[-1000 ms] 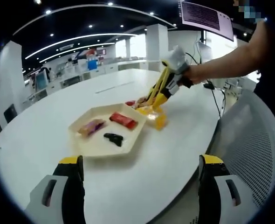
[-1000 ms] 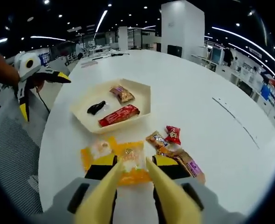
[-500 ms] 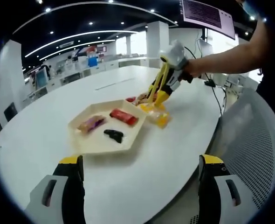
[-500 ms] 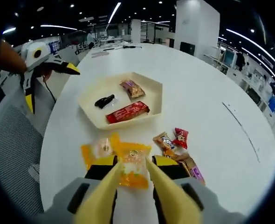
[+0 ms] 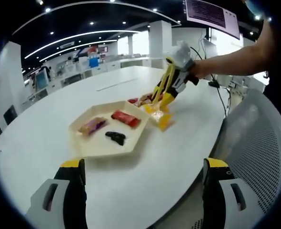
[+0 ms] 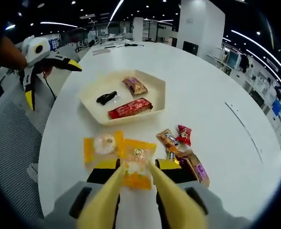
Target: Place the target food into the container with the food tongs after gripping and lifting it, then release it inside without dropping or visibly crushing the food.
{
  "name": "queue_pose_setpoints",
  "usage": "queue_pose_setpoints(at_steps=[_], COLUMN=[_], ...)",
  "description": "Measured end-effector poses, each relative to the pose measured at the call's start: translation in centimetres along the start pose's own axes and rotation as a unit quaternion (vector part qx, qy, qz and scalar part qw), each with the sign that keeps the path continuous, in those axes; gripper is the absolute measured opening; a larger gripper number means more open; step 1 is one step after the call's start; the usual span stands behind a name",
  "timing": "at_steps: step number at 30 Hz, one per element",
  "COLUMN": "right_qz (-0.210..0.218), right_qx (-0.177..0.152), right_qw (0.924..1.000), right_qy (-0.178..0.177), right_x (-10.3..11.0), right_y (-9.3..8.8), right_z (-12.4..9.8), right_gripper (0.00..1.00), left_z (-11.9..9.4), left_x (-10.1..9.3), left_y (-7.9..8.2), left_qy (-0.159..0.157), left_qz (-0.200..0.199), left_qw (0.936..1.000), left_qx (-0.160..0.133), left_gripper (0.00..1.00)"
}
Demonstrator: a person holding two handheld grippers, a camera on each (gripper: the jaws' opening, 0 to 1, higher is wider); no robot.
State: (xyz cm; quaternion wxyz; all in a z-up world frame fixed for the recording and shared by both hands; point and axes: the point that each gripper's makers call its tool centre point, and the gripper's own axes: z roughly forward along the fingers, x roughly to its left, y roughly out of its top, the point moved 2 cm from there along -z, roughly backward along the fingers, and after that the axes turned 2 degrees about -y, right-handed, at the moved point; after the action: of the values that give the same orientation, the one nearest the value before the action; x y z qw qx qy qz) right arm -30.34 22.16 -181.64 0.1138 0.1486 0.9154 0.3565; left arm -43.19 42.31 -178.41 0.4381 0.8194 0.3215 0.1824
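Right claw (image 6: 135,175) fitted with long yellow plastic food tongs (image 6: 107,195), their tips narrowed onto an orange-and-yellow plastic snack packet (image 6: 138,167) and holding it just off the round white worktop (image 6: 216,86). Just left of it in the right gripper view, a second orange snack packet with a pale round cake inside (image 6: 101,146), flat on the worktop. To the right, a small cluster of wrapped snacks: a red wrapper (image 6: 183,134), a brown one (image 6: 165,139) and a longer brown-and-purple one (image 6: 194,168), touching or overlapping one another.

Beyond the packets, a cream hexagonal plastic tray (image 6: 155,86), well apart from the held packet. Inside it, a long red wrapped bar (image 6: 129,108), a small black object (image 6: 106,98) and a brown-and-purple wrapped snack (image 6: 135,86), each lying separately.

From the left gripper view, the same tray (image 5: 83,143) in mid-worktop, with the right claw (image 5: 155,101) at its far right edge, tongs angled down over the orange packets (image 5: 158,117), a bare forearm (image 5: 235,59) behind it.

Left claw (image 5: 143,179) spread wide, holding nothing, raised near the worktop edge; also visible at the left in the right gripper view (image 6: 52,71), above a grey mesh chair (image 6: 12,138).
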Motion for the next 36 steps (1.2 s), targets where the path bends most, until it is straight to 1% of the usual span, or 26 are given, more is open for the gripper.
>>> queue_pose_setpoints(at_steps=[3,7,9,14,19,22,24,27,29,30,31,32,33,34,36], right_qz=[0.021,0.03,0.052,0.063,0.06,0.061,0.061,0.072,0.083,0.086,0.074,0.069,0.102,0.117,0.114], right_qx=[0.007,0.005,0.003,0.004,0.003,0.007,0.004,-0.004,-0.008,-0.005,0.017,0.014,-0.001,0.002,0.0], right_qw=[0.9997,0.9995,0.9986,0.9979,0.9981,0.998,0.998,0.9971,0.9963,0.9961,0.996,0.9967,0.9945,0.9928,0.9931], right_qy=[-0.002,-0.009,-0.009,-0.013,-0.017,-0.014,-0.015,-0.024,-0.022,-0.022,-0.046,-0.04,-0.027,-0.028,-0.029], right_x=[-0.1,-0.1,-0.1,-0.6,-0.6,-0.5,-0.3,-0.6,-0.7,-0.6,-1.2,-1.0,-0.6,-0.7,-1.0], right_y=[-0.1,-0.2,-0.2,-0.6,-0.7,-1.2,-1.2,-1.1,-1.0,-1.1,-2.1,-2.4,-2.1,-2.3,-2.4], right_z=[0.1,0.0,-0.2,-0.7,-1.2,-1.3,-1.5,-1.8,-2.1,-2.0,-2.0,-1.7,-1.7,-1.8,-1.8], right_gripper=[0.27,0.23,0.22,0.21,0.2,0.22,0.23,0.26,0.28,0.29,0.29,0.3,0.29,0.3,0.3], left_z=[0.0,0.0,0.0,-0.1,0.0,0.0,0.0,0.0,0.0,0.0,0.0,0.0,0.0,0.0,0.0], left_x=[-0.1,0.0,0.0,0.1,0.0,0.0,0.0,-0.1,0.0,0.0,0.0,-0.1,-0.1,-0.1,-0.1], left_y=[0.0,0.0,0.1,0.1,0.1,0.2,0.1,0.2,0.1,0.1,0.1,0.1,0.1,0.1,0.1], left_qy=[-0.001,0.001,0.002,0.003,0.002,0.002,0.001,0.001,0.002,0.002,0.002,0.001,0.001,0.001,0.001], left_qz=[0.002,0.002,0.002,0.002,0.005,0.005,0.005,0.005,0.005,0.005,0.005,0.005,0.006,0.006,0.006], left_qw=[1.0,1.0,1.0,1.0,1.0,1.0,1.0,1.0,1.0,1.0,1.0,1.0,1.0,1.0,1.0], left_qx=[0.001,0.0,-0.002,-0.003,-0.002,-0.002,-0.001,-0.002,-0.002,-0.002,-0.001,-0.001,-0.001,-0.001,-0.001], left_gripper=[1.0,1.0,1.0,1.0,1.0,1.0,1.0,1.0,1.0,1.0,1.0,1.0,1.0,1.0,1.0])
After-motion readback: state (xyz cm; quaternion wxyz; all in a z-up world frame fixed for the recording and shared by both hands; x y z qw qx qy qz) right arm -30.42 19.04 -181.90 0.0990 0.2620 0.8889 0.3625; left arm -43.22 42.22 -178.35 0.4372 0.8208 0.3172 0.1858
